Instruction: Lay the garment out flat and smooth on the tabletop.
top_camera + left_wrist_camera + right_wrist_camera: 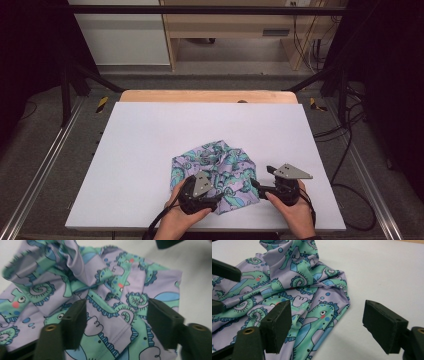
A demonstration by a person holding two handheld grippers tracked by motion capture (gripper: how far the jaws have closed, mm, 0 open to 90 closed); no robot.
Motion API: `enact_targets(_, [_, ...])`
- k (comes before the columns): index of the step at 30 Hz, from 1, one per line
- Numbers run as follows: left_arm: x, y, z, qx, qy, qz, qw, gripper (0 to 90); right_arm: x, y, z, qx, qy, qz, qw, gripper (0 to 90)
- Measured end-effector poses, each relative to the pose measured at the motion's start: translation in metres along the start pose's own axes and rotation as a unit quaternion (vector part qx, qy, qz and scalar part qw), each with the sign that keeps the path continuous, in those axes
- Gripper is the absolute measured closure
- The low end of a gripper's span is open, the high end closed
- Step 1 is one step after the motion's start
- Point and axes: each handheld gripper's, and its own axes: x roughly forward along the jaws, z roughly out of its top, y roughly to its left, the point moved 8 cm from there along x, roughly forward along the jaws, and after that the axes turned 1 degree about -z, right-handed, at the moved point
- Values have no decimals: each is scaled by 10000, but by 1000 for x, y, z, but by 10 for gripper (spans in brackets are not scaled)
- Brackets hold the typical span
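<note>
Cloth: a stretchy printed garment (216, 172), lilac with green seahorses, lying crumpled on the white table top (150, 135) near the person's edge, a little right of the middle.
Shape of it: bunched and ridged — in the left gripper view a loose tube of fabric (23, 267), perhaps a sleeve or leg opening, rises at the far left, and folds run across the middle. No edge is laid straight.
Left gripper: the left gripper (207, 192) sits over the near left part of the garment; in its own view (116, 317) the jaws stand apart with fabric lying flat between them, and I cannot tell whether they touch it. Nothing is pinched.
Right gripper: the right gripper (262, 187) is just beside the garment's near right edge; in its own view (325, 325) the jaws are spread wide, one over the print, the other over bare table. It holds nothing.
Hemmed corner: a stitched edge (125, 333) lies between the left jaws, the likeliest spot to take hold.
Progress: early, by my judgement — both tools are placed for a first grasp, but the garment is neither lifted, spread nor folded.
Left to do: close on two edges, pull the cloth flat, then fold or arrange it — all of it remains.
</note>
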Motion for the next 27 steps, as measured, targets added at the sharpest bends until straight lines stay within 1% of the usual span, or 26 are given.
enact_targets(1, [0,1,-3,20,40,19,10000,407,0,1,-1,-9,10,13,10000,243])
enact_targets(2, [0,2,-6,-29,34,29,10000,460,1,2,-1,-26,14,9,10000,243])
enact_targets(3, [-1,3,-7,-82,38,-35,10000,513,2,3,-1,-40,32,22,10000,244])
enact_targets(4, [-2,2,-9,-55,48,-78,9999,556,3,4,-1,-55,39,30,10000,244])
enact_targets(5, [-3,2,-9,-21,46,-65,10000,606,4,5,-1,-63,46,25,10000,246])
enact_targets(6, [-4,2,-9,62,56,-29,10000,645,5,5,-1,-70,52,21,10000,248])
enact_targets(7, [-4,2,-10,177,88,-16,9998,713,5,6,-1,-75,60,25,10000,248])
enact_targets(8, [-3,3,-11,264,111,29,9996,761,5,7,-1,-86,72,26,9999,249])
enact_targets(9, [-3,4,-12,297,120,40,9995,803,5,7,-1,-99,69,17,9999,251])
enact_targets(10, [-4,5,-12,284,95,30,9995,849,5,7,-2,-94,67,18,9999,251])
enact_targets(11, [-6,6,-12,263,70,22,9996,874,5,7,-2,-88,67,15,9999,251])
enact_targets(14, [-17,13,-12,256,38,111,9996,886,5,6,-2,-87,57,19,9999,253])
enact_targets(15, [-21,16,-13,202,15,131,9997,887,5,6,-2,-91,57,16,9999,254])
enact_targets(17, [-34,26,-18,-8,-21,112,9999,887,5,6,-2,-83,64,12,9999,253])
enact_targets(19, [-46,35,-24,-151,-54,162,9997,887,5,6,-3,-71,83,20,9999,253])
enact_targets(21, [-60,49,-35,-367,-74,249,9990,887,5,6,-4,-84,91,26,9999,253])
enact_targets(22, [-65,55,-42,-447,-30,278,9986,887,5,6,-4,-79,105,31,9999,253])
enact_targets(25, [-74,69,-61,-613,147,361,9974,886,6,7,-5,-90,127,38,9999,252])
enact_targets(27, [-80,78,-71,-666,240,474,9964,885,7,8,-5,-97,133,48,9999,252])
